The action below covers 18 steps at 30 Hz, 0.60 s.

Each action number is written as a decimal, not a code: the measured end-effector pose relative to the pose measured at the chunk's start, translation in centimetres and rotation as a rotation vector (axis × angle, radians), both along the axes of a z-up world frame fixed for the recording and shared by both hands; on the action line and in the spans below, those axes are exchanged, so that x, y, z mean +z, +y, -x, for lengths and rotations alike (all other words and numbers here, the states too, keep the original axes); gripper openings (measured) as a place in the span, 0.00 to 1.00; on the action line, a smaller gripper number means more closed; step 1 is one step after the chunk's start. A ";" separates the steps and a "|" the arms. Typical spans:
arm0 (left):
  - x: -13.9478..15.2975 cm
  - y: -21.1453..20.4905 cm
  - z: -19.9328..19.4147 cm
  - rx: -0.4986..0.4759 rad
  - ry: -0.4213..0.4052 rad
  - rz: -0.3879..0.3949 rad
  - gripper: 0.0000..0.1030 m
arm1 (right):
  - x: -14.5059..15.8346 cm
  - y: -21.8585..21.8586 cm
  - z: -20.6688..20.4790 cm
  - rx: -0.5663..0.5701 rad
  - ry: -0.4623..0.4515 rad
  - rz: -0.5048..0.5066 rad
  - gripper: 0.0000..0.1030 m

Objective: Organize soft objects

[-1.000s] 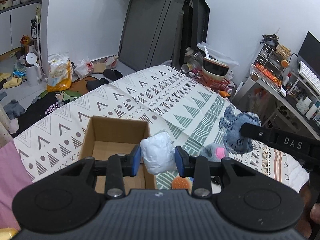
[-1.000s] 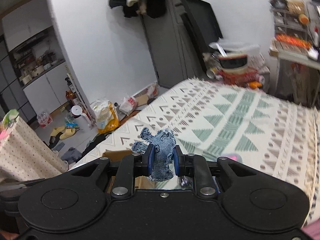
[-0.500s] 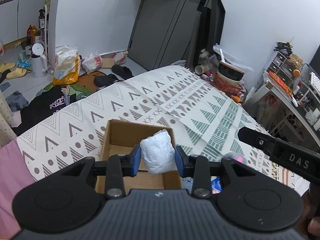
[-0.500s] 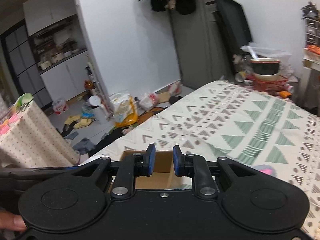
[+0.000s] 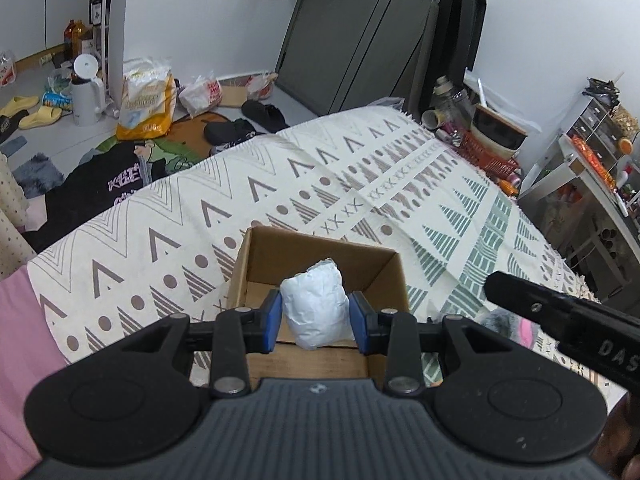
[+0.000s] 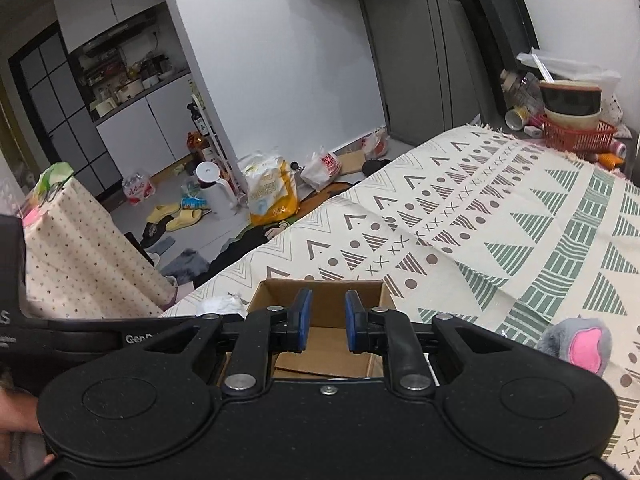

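Note:
My left gripper (image 5: 316,320) is shut on a white crumpled soft bundle (image 5: 312,300), held just above the open cardboard box (image 5: 320,258) on the patterned bed cover (image 5: 200,220). In the right wrist view my right gripper (image 6: 326,318) stands open and empty over the same box (image 6: 280,283), whose floor is mostly hidden behind the fingers. The white bundle (image 6: 222,304) shows at the left there. A grey plush with a pink ear (image 6: 576,340) lies on the cover right of the box, partly seen as the grey plush (image 5: 508,324) in the left wrist view.
The bed cover (image 6: 480,220) stretches far beyond the box. A red basket with bowls (image 6: 576,132) stands at the bed's far corner. Bags, slippers and clothes litter the floor (image 5: 140,120) to the left. A dotted cloth-covered stand (image 6: 80,256) is beside the bed.
The right gripper held a blue denim toy a second ago and has let it go; its fingers are now empty. The left gripper carried the white bundle from beside the box to over it.

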State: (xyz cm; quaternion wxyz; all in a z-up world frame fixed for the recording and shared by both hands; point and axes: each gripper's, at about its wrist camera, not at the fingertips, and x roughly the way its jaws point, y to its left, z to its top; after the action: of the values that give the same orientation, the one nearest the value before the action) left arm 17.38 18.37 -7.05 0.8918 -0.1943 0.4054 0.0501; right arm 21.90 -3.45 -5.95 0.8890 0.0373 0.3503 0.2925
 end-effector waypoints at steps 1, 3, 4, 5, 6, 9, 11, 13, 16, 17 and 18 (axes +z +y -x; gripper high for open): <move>-0.2 0.1 -0.2 0.000 0.005 0.002 0.34 | -0.2 -0.1 -0.2 0.001 0.008 -0.001 0.18; -0.6 0.2 -0.7 0.002 0.013 0.006 0.34 | -0.6 -0.3 -0.5 -0.003 0.031 0.007 0.21; -0.8 0.2 -0.9 0.006 0.014 0.005 0.34 | -0.8 -0.3 -0.7 -0.006 0.041 0.012 0.32; -0.9 0.3 -1.0 0.012 0.016 0.000 0.38 | -0.9 -0.4 -0.8 -0.012 0.054 0.019 0.42; -1.1 0.3 -1.3 0.018 0.026 -0.005 0.38 | -1.0 -0.7 -0.8 -0.028 0.063 0.024 0.63; -1.7 0.6 -1.6 0.021 0.040 0.028 0.43 | -1.3 -1.8 -0.7 -0.088 0.046 0.016 0.72; -1.8 0.7 -1.6 0.027 0.041 0.036 0.45 | -1.9 -2.5 -1.2 -0.115 0.098 0.034 0.72; -1.8 0.7 -1.6 0.031 0.040 0.028 0.46 | -3.0 -3.4 -1.8 -0.155 0.176 0.015 0.67; -1.9 0.7 -1.5 0.030 0.041 0.035 0.46 | -4.6 -4.1 -2.6 -0.176 0.285 0.001 0.47; -1.9 0.8 -1.5 0.031 0.041 0.036 0.47 | -5.2 -4.4 -2.8 -0.179 0.317 -0.009 0.44; -1.9 0.8 -1.4 0.032 0.042 0.037 0.47 | -5.7 -4.6 -3.0 -0.183 0.343 -0.016 0.37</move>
State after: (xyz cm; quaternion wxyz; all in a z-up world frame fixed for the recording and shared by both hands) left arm 18.82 19.18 -8.91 0.8785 -0.2161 0.4218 0.0610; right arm 24.87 -8.01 -11.65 0.8388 0.1251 0.4896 0.2027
